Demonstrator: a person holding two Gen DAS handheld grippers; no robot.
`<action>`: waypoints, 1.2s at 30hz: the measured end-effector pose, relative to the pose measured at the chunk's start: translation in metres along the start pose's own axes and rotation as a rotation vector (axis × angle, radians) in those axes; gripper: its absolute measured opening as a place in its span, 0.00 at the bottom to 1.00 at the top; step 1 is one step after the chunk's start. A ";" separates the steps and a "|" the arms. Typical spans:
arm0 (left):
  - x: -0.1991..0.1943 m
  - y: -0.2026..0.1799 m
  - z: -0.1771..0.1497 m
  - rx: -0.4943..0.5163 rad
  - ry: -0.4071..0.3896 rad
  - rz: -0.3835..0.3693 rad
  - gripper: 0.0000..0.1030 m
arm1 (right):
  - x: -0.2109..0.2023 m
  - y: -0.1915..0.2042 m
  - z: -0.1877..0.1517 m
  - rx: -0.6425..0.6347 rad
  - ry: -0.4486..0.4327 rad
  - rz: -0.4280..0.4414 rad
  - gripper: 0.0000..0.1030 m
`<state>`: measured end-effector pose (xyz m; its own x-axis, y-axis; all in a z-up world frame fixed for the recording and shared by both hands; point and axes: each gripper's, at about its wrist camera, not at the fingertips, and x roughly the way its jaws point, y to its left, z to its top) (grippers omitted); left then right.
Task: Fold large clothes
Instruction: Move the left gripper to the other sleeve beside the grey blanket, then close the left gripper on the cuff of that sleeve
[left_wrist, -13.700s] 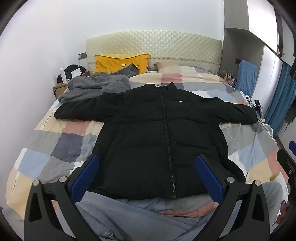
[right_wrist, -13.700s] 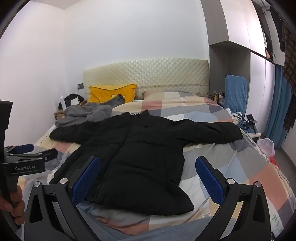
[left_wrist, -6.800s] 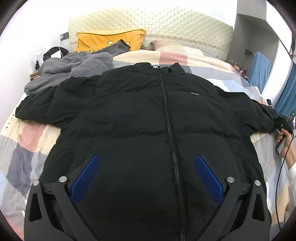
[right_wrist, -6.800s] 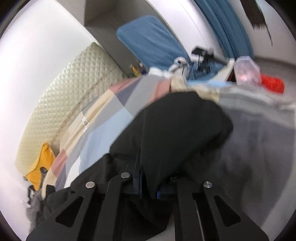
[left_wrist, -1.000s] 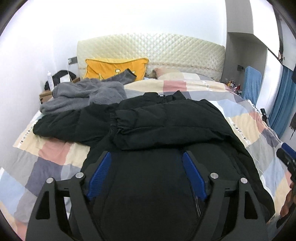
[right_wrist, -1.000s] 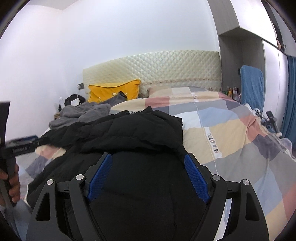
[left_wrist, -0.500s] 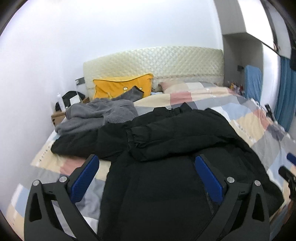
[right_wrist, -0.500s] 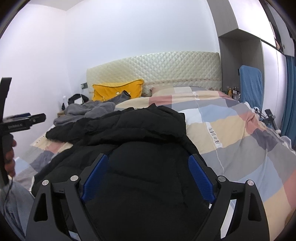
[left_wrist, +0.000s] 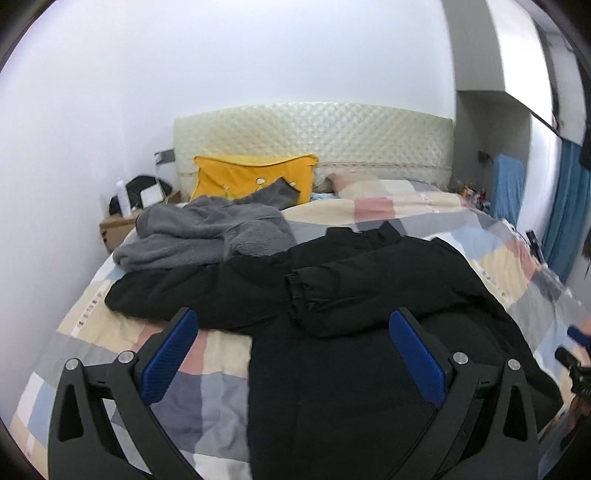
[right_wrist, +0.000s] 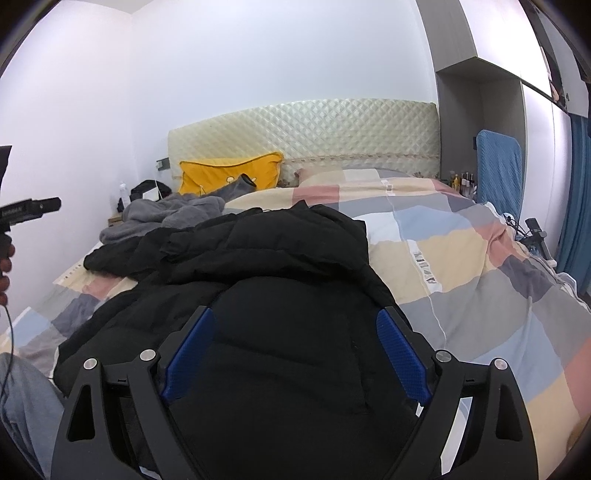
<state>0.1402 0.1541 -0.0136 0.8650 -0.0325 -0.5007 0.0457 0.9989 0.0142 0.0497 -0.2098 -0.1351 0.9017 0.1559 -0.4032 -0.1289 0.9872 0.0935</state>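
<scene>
Black jacket (left_wrist: 369, 332) spread on the checked bed (left_wrist: 424, 206), one sleeve (left_wrist: 373, 291) already folded across the chest. Left gripper (left_wrist: 291, 354) wide and empty, right gripper (right_wrist: 293, 354) wide and empty. Likely next: reaching to ten o'clock for the outstretched sleeve (left_wrist: 177, 295), pinching its cuff, folding inward.

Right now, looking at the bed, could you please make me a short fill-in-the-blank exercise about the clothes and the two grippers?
1. The black jacket has one sleeve folded across its ____.
2. The grey fleece garment lies in front of the ____ pillow.
3. The left gripper and the right gripper both have their jaws ____, holding nothing.

Missing words: front; yellow; open
</scene>
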 end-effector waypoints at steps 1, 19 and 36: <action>0.004 0.009 0.003 -0.017 0.017 -0.002 1.00 | 0.001 0.000 0.000 0.000 0.002 0.000 0.87; 0.122 0.246 0.030 -0.246 0.171 0.171 1.00 | 0.020 -0.001 0.005 0.028 0.015 -0.057 0.99; 0.293 0.410 -0.088 -0.882 0.216 0.068 0.99 | 0.075 0.029 0.020 0.053 0.108 -0.098 1.00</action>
<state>0.3684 0.5574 -0.2303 0.7357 -0.0540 -0.6751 -0.4772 0.6660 -0.5733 0.1221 -0.1700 -0.1449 0.8587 0.0643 -0.5084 -0.0179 0.9952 0.0957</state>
